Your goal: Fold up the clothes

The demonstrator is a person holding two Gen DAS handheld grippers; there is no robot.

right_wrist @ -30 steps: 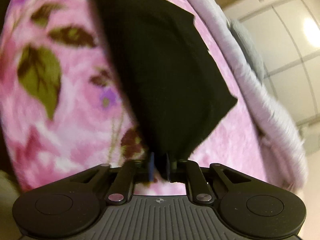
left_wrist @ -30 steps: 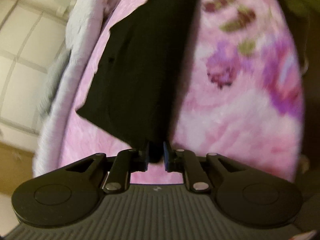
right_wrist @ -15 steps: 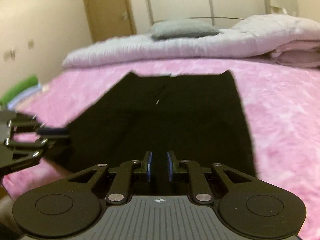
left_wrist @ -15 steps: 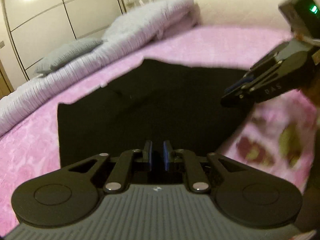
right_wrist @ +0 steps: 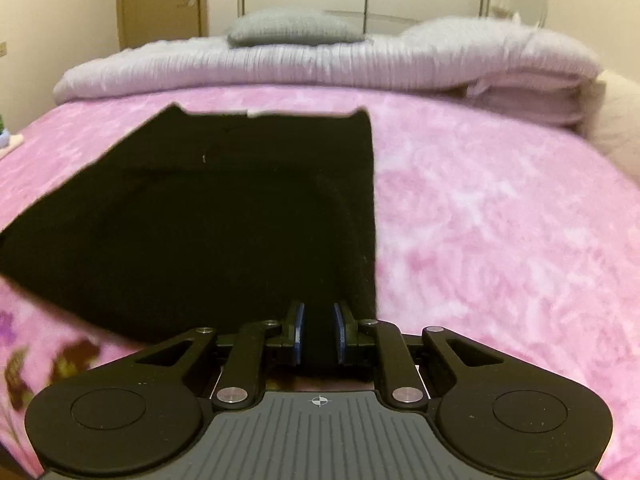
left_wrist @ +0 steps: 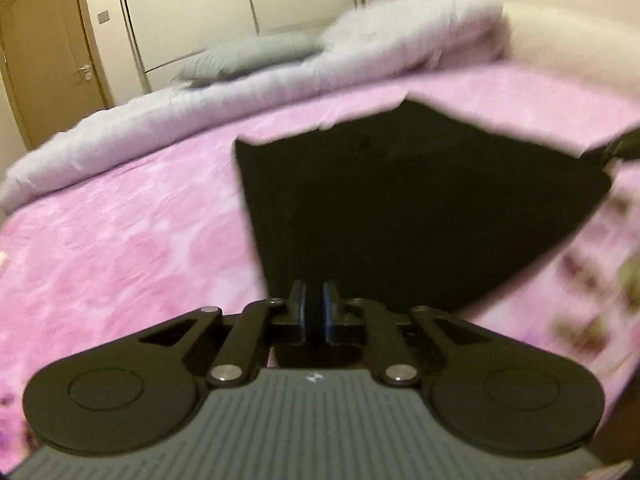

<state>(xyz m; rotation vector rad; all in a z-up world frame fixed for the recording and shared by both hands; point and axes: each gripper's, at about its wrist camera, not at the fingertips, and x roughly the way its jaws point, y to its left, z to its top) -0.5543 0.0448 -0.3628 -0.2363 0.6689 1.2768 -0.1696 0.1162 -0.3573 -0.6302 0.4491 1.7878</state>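
A black garment (left_wrist: 420, 208) lies spread on the pink floral blanket (left_wrist: 120, 240), its far edge towards the quilt. My left gripper (left_wrist: 314, 292) is at the garment's near left corner; its jaws are closing, with black cloth pinched between the blue pads. In the right wrist view the same garment (right_wrist: 220, 220) stretches away to the left, and my right gripper (right_wrist: 319, 312) is shut on its near right corner. A dark shape at the right edge of the left wrist view looks like the right gripper (left_wrist: 624, 146) at the cloth's other corner.
A folded pale lilac quilt (right_wrist: 360, 64) with a grey pillow (right_wrist: 292, 28) on it runs along the far side of the bed. Behind stand white wardrobe doors and a wooden door (left_wrist: 40, 60). A beige cushion (right_wrist: 616, 120) lies at the far right.
Both views have rolled from steeply tilted to level. The black garment, hanging from both grippers a second ago, now lies spread on the blanket. The right gripper has slid to the left view's edge.
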